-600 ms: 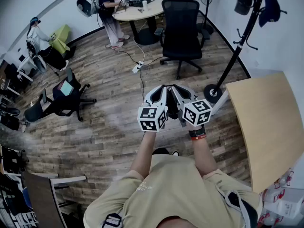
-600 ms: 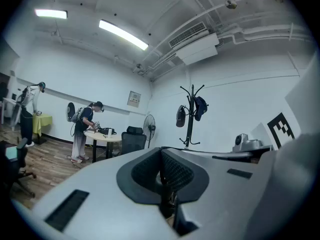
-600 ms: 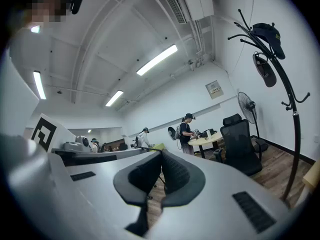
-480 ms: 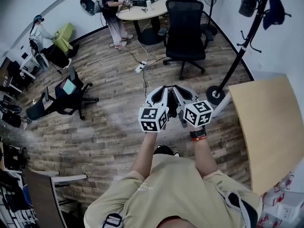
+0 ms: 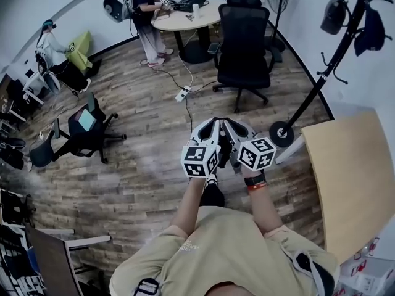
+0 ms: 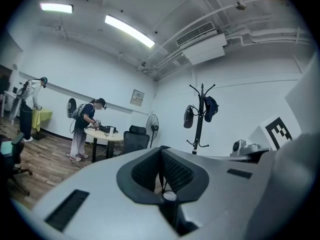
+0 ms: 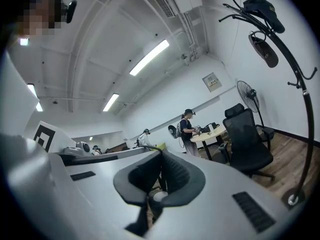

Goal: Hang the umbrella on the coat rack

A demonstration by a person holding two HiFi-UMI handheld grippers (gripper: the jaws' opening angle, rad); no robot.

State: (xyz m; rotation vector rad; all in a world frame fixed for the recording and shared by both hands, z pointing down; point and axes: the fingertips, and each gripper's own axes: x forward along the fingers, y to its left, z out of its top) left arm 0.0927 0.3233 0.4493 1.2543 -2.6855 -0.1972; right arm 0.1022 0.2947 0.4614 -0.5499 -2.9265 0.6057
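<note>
jaws of left hand-held gripper [image 5: 207, 128] and right hand-held gripper [image 5: 234, 127] were pressed together, side by side near coat rack [image 5: 303, 97].

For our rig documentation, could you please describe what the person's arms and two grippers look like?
Both the left gripper and right gripper have white shells with black ribbed pads. Each carries a white cube bearing black square markers. The person wears a beige short-sleeved shirt and a dark watch with an orange band on the right wrist.

The head view looks steeply down on the floor [image 5: 142, 165] from above, each gripper view looks level and close over its own jaws, and all three share the coat rack [image 5: 281, 134].
</note>
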